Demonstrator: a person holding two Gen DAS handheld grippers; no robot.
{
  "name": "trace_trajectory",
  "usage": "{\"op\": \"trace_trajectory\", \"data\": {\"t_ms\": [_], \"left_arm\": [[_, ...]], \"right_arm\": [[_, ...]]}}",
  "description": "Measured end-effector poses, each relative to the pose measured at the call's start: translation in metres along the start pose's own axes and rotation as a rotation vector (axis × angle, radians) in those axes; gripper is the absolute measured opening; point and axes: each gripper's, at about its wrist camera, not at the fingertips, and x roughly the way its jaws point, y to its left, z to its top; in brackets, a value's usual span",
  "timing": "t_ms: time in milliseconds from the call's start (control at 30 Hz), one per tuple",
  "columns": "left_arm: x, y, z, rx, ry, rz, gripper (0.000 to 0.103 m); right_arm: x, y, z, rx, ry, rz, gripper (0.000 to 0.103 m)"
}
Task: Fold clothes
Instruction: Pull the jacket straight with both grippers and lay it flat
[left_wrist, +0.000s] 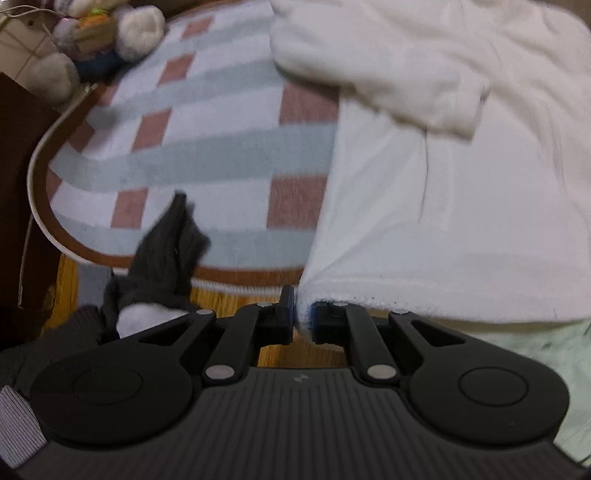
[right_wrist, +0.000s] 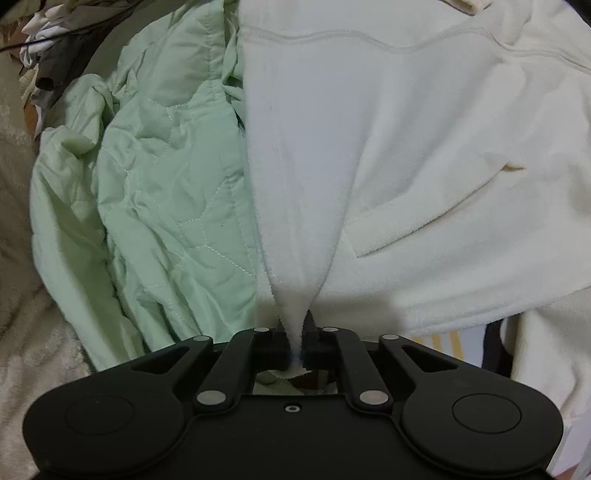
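The left gripper (left_wrist: 303, 317) is clamped on the hem corner of the white fleece garment (left_wrist: 443, 206), which stretches away from it over a checked rug (left_wrist: 207, 158). The right gripper (right_wrist: 295, 347) pinches another bunched edge of the same garment (right_wrist: 424, 147). Left of the fleece lies a pale green quilted blanket (right_wrist: 162, 192); beyond the rug sits a stuffed toy (left_wrist: 122, 33).

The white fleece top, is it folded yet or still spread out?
Mostly spread. The fleece drapes wide, pinched at its hem by the left gripper and right gripper; one sleeve lies across it.
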Motion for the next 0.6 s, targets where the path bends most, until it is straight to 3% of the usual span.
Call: {"op": "trace_trajectory", "data": {"t_ms": [100,233,300,400,500,600], "left_arm": [[0.001,-0.009,-0.001,0.056,0.002,0.021,0.008],[-0.053,-0.004,0.013,0.006,-0.224,0.079,0.008],[-0.068,-0.001,0.016,-0.026,-0.262,0.083,0.008],[-0.068,0.01,0.013,-0.089,-0.222,0.054,0.008],[-0.039,0.017,0.009,-0.133,-0.114,0.021,0.008],[-0.006,0.015,0.0,-0.151,0.003,-0.027,0.013]], "right_arm": [[0.006,0.004,-0.004,-0.034,-0.021,0.003,0.01],[-0.008,0.038,0.003,-0.198,-0.015,-0.077,0.008],[-0.024,0.038,0.008,-0.209,-0.033,-0.073,0.008],[-0.052,0.024,0.007,-0.184,-0.09,-0.072,0.007],[-0.069,0.016,0.003,-0.161,-0.123,-0.013,0.007],[-0.045,0.017,0.002,-0.168,-0.073,0.019,0.008]]}}
